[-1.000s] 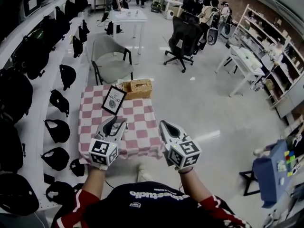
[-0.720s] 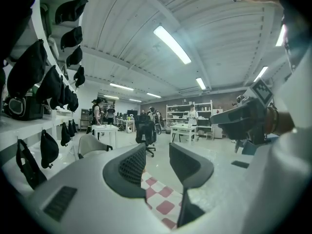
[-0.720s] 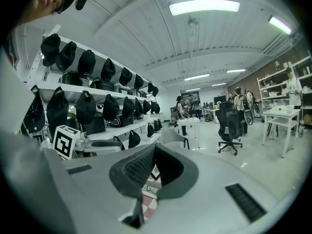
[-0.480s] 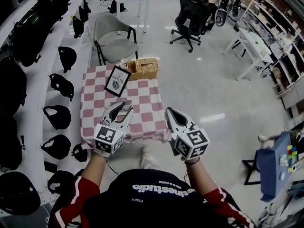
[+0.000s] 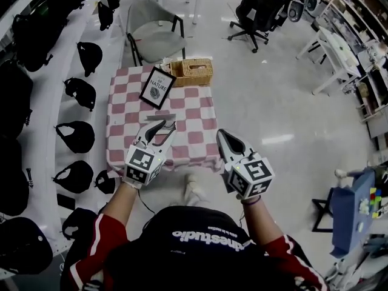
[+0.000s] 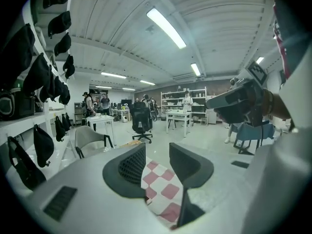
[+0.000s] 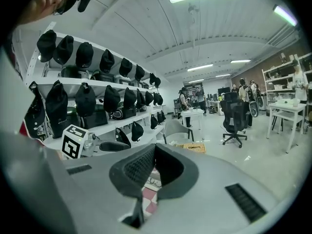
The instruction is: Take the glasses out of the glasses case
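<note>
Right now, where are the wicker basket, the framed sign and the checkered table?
wicker basket [image 5: 193, 73], head view, woven top.
framed sign [image 5: 157, 87], head view, white face.
checkered table [image 5: 195, 121], head view, bare cloth, right side.

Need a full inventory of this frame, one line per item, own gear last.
table: one, pink-and-white checked cloth, in front of the person
basket: one, tan wicker, at the table's far edge
framed sign: one, black frame, propped beside the basket
case: one, grey, on the cloth just beyond the left tongs; too small to tell more
chair: one, grey, behind the table
office chair: one, black, farther back
shelves: white, along the left
caps: many, black, on the shelves
left tongs: grey, jaws apart, empty
right tongs: grey, jaws together, empty
</note>
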{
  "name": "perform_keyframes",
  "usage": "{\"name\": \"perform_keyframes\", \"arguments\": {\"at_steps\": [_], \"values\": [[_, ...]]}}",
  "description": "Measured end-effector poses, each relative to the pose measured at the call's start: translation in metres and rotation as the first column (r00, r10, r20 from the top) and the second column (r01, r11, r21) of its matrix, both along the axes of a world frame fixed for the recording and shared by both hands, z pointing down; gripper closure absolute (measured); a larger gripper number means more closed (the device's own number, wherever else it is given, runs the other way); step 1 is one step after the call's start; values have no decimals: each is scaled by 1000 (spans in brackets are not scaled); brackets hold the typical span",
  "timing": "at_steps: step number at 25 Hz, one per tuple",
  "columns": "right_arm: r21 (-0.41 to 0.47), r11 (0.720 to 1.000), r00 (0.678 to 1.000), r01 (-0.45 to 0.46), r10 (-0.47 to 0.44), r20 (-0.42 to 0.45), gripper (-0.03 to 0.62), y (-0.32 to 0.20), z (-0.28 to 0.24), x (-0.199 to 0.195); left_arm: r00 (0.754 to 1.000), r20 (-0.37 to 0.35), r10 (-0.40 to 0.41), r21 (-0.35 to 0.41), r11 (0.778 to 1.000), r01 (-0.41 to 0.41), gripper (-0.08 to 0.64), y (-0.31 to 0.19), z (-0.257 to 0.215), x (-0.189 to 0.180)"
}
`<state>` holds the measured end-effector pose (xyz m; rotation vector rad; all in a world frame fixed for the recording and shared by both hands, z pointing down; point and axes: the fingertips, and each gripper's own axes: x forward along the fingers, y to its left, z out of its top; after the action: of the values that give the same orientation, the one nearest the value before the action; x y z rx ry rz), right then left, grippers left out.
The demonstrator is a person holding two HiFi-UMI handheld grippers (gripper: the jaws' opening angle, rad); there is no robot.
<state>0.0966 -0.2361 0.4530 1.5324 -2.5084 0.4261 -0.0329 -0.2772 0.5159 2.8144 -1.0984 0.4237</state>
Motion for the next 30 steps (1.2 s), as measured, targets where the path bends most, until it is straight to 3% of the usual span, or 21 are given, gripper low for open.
{"name": "perform_keyframes", "arguments": {"at_steps": [16,30], "values": [[-43,999,1000,21,-20,7,591,-28,22,7,990,140,31,-34,999,-26,420,-32,69,10],[-96,995,999,39,-39,6,591,-50,44,14,971,231,63,-124,992,-35,420,-55,143,13]]}}
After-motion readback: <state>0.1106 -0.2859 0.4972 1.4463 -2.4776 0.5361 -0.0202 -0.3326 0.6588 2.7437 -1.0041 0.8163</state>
